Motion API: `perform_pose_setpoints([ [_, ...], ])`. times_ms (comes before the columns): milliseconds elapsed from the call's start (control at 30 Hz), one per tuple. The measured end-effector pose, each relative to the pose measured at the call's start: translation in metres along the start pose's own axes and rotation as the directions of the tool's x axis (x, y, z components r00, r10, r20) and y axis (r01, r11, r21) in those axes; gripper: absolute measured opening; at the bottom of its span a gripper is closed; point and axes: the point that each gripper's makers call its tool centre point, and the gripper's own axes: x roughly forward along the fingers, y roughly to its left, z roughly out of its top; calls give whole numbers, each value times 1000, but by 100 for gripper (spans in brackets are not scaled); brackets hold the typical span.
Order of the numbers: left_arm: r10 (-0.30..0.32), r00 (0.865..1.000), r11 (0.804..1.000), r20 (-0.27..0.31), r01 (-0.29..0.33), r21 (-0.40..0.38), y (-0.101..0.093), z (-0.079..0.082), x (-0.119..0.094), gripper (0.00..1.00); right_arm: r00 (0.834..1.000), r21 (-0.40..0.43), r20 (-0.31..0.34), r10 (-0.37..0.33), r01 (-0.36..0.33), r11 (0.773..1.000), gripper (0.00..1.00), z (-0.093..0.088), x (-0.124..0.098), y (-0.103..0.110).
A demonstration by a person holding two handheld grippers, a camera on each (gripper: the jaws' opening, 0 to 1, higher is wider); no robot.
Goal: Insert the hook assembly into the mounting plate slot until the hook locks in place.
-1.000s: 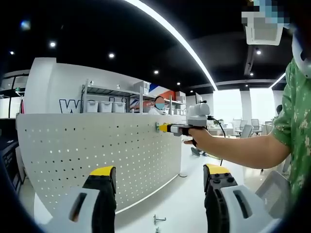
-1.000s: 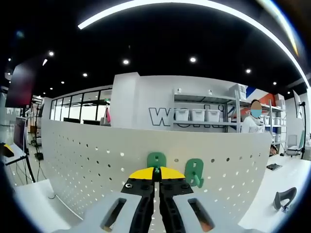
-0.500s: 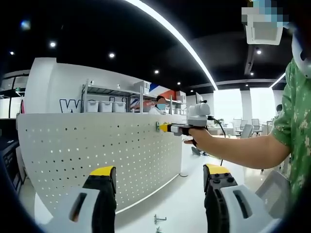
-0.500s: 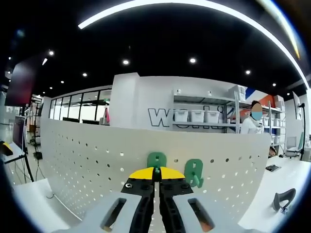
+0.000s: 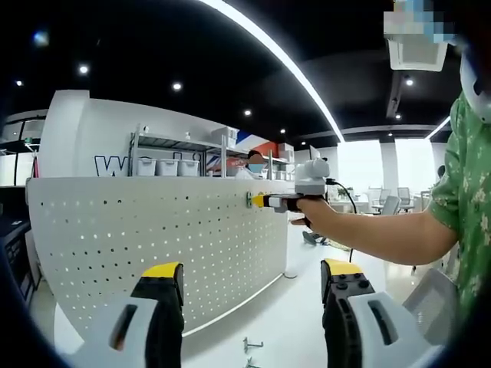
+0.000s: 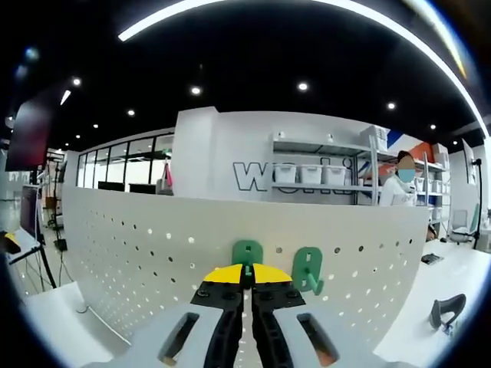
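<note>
The right gripper has its yellow-tipped jaws pressed together on a green hook, whose rounded top stands just above the tips against the white pegboard. In the left gripper view the same gripper reaches in from the right, held in the person's hand, its tips at the pegboard's upper right corner with a speck of green at the very end. A second green hook hangs on the board just to the right of the held one, apart from it (whether the held hook is seated in a hole cannot be told from here).

The left gripper is well back from the board, its two jaws spread wide with nothing between them. Below them on the white table lies a small metal hook.

On the table at the far right of the right gripper view sits a grey curved hook. Behind the pegboard stand shelves with white bins, and a person in a green patterned sleeve fills the right edge of the left gripper view.
</note>
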Motion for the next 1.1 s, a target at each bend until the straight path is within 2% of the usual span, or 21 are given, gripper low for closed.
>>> perform_pose_setpoints([
  [67,0,1000,1000,-1,0,-1,0,0,0,75,1000,-42,-10,0,-1,999,0,0,1,0],
  [400,-1,1000,1000,-4,1,0,-1,-1,-1,75,998,-86,-58,20,-25,996,0,-3,5,-1],
  [500,-1,1000,1000,-2,1,-2,-1,-1,0,75,998,-131,-66,19,-28,991,0,-3,5,0],
  [533,-2,1000,1000,0,2,-1,-1,0,0,75,997,-182,-79,14,-28,983,0,-5,5,-1],
  [567,-3,1000,1000,-1,3,0,-2,0,1,75,997,-185,-75,14,-28,982,0,-4,5,0],
  [833,-1,1000,1000,-5,1,3,-2,0,-1,75,997,-134,-79,23,-34,990,0,-5,7,-1],
  [867,-1,1000,1000,-5,1,4,-2,0,-1,75,997,-104,-73,31,-38,994,1,-5,8,-1],
  [933,0,1000,1000,-4,0,4,-2,1,-1,75,995,-102,-85,42,-51,994,1,-12,8,-1],
  [967,1,1000,1000,-2,-1,3,-1,1,-2,75,997,-101,-65,42,-49,994,1,-9,7,-1],
  [1100,0,1000,1000,-4,0,2,-2,0,-1,75,995,-64,-80,54,-59,996,6,-16,7,1],
])
